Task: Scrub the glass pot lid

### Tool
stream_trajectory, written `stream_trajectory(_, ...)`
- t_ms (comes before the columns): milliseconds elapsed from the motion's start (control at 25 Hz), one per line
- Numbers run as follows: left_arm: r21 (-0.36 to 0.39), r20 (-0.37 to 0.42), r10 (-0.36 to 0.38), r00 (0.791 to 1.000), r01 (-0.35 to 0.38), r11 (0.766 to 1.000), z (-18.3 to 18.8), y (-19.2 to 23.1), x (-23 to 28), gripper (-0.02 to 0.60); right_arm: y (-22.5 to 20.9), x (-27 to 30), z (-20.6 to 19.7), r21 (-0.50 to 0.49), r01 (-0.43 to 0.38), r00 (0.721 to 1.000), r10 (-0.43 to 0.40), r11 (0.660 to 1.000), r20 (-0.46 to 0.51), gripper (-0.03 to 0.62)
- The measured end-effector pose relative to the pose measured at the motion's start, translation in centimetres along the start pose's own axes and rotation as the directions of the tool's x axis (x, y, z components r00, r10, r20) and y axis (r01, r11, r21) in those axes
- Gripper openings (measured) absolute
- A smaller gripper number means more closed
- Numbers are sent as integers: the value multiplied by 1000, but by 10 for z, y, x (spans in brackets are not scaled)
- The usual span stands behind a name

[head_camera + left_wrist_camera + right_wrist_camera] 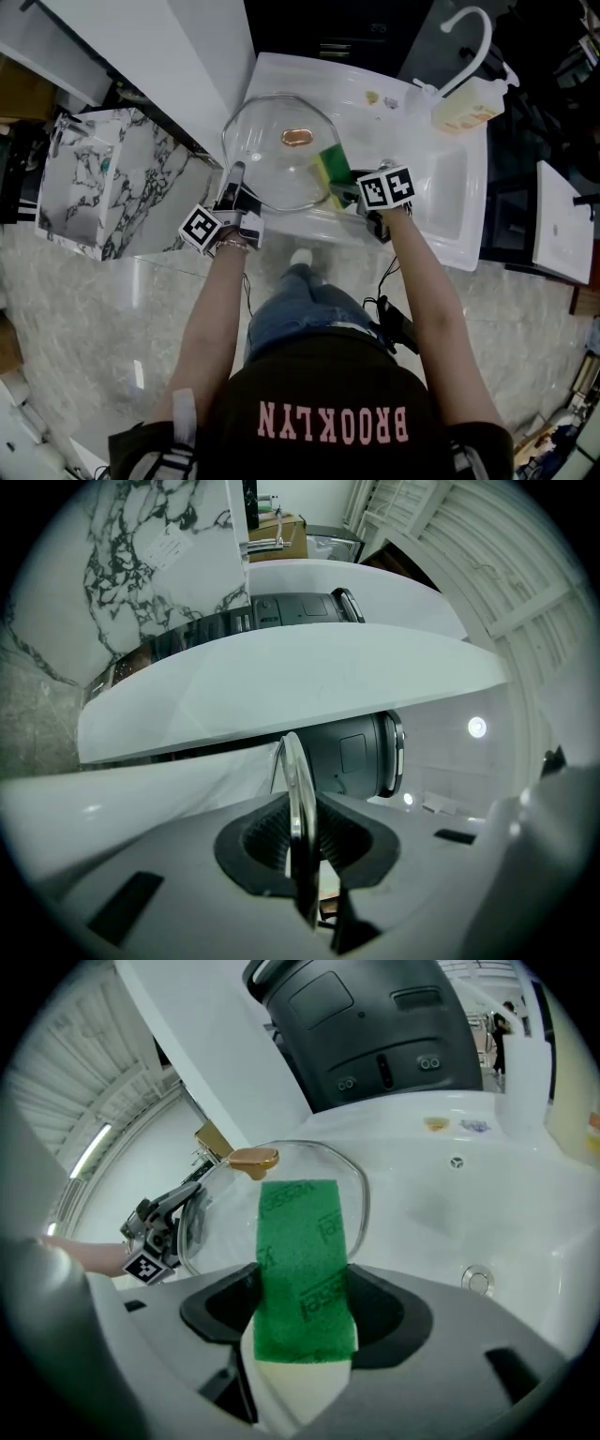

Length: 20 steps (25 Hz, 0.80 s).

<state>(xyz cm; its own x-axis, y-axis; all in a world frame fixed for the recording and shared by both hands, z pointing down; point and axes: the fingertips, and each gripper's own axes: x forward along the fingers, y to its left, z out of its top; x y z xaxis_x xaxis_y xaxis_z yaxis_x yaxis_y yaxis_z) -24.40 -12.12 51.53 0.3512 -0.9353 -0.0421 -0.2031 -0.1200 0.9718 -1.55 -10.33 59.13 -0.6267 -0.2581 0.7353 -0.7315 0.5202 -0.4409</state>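
On my head feed I have the round clear glass pot lid point(279, 161) with its copper-coloured knob point(297, 137) held over the white moulded sink point(450, 192), tilted up rather than lying flat; my left gripper point(233, 180) has it by the near-left rim, and on the left gripper feed the jaws are clamped onto that metal-banded edge, which runs edge-on between the pads; my right gripper point(345, 193) has its jaws closed on the green-topped yellow scouring sponge point(333, 167), green face upward on its own feed, the front end reaching over the lid's right side (touching the glass, as far as I can judge); behind the basin stand a pale yellow soap bottle point(466, 110) and the white curved tap point(476, 36); a small round metal fitting point(478, 1281) shows in the sink wall to the right of the sponge
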Motion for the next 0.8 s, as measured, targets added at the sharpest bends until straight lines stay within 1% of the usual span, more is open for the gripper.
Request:
stream_trajectory(80,2,-6,-3,1000,3,1000,0,0,1,44,-4,0,0,24,11,1000,-11,1000,9,279)
stream_trajectory(240,3,-7,-1,1000,1,1000,0,1,-1,44,-5,-9,5,63,61,997,-63,996,34,279)
stream_trajectory(320,5,-8,-5,1000,5,1000,0,0,-2,44,4,-18,11,104,56,995,-64,993,73,279)
stream_trajectory(400,9,-11,-14,1000,14,1000,0,-1,-2,44,23,-24,18,135,34,993,-49,990,111,279)
stream_trajectory(440,11,-12,-19,1000,19,1000,0,-2,-1,44,35,-26,21,132,23,992,-39,991,123,279)
stream_trajectory(520,14,-12,-22,1000,22,1000,0,-2,-1,44,63,-26,28,94,6,992,-18,996,129,279)
stream_trajectory(680,17,-14,-21,1000,22,1000,0,-2,-1,44,115,-18,45,8,0,994,-1,1000,109,279)
stream_trajectory(800,10,-14,-24,1000,24,1000,0,-2,-1,44,138,-5,55,27,10,997,-12,1000,76,279)
